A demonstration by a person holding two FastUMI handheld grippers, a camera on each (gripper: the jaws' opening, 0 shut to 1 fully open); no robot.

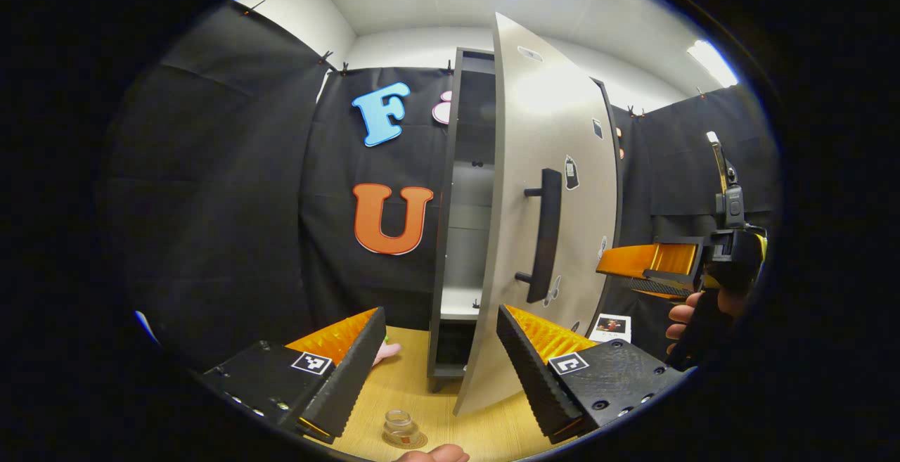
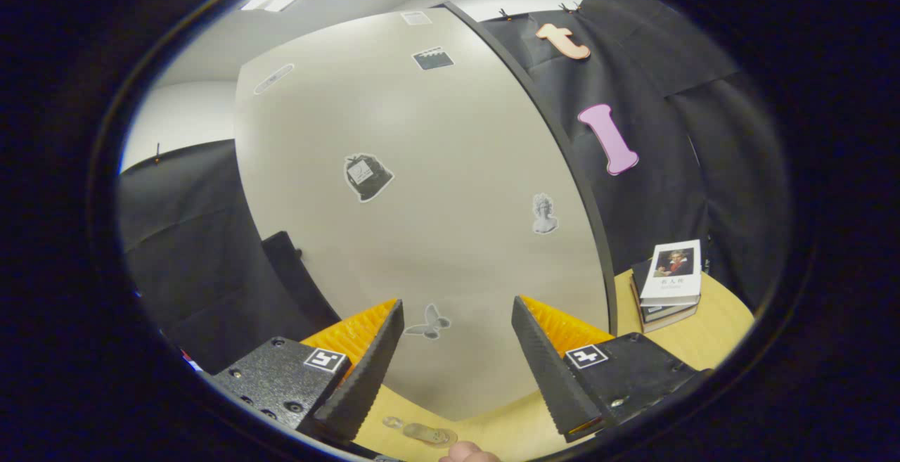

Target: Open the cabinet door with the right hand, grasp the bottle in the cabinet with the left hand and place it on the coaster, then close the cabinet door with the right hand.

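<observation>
Your left claw (image 1: 441, 349) stands wide open with nothing between its fingers and touching nothing. Just below it, at the near edge of the wooden worktop (image 1: 415, 385), one small clear glass bottle (image 1: 399, 425) stands upright on one round coaster (image 1: 406, 439). A fingertip (image 1: 432, 454) shows at that same near edge, just beside the coaster. One small pink thing (image 1: 386, 351) lies on the worktop behind the left finger; what it is cannot be told.

Farther back, one tall cabinet (image 1: 450, 223) stands on the worktop with its pale door (image 1: 534, 223) swung partly open, one dark bar handle (image 1: 545, 237) on the door's front. Through the gap you see pale shelves (image 1: 460, 304) inside.

To the right of the door, your right claw (image 1: 650, 268) hangs in the air off the handle, touching nothing, held by a hand (image 1: 692, 314). In the right gripper view that claw (image 2: 457, 349) is wide open and empty, facing the door (image 2: 436, 237) close up. On the door you can count six stickers, one of them a butterfly (image 2: 429, 323) between the fingers. At the worktop's far right edge sits one stack of books (image 2: 668, 283).
</observation>
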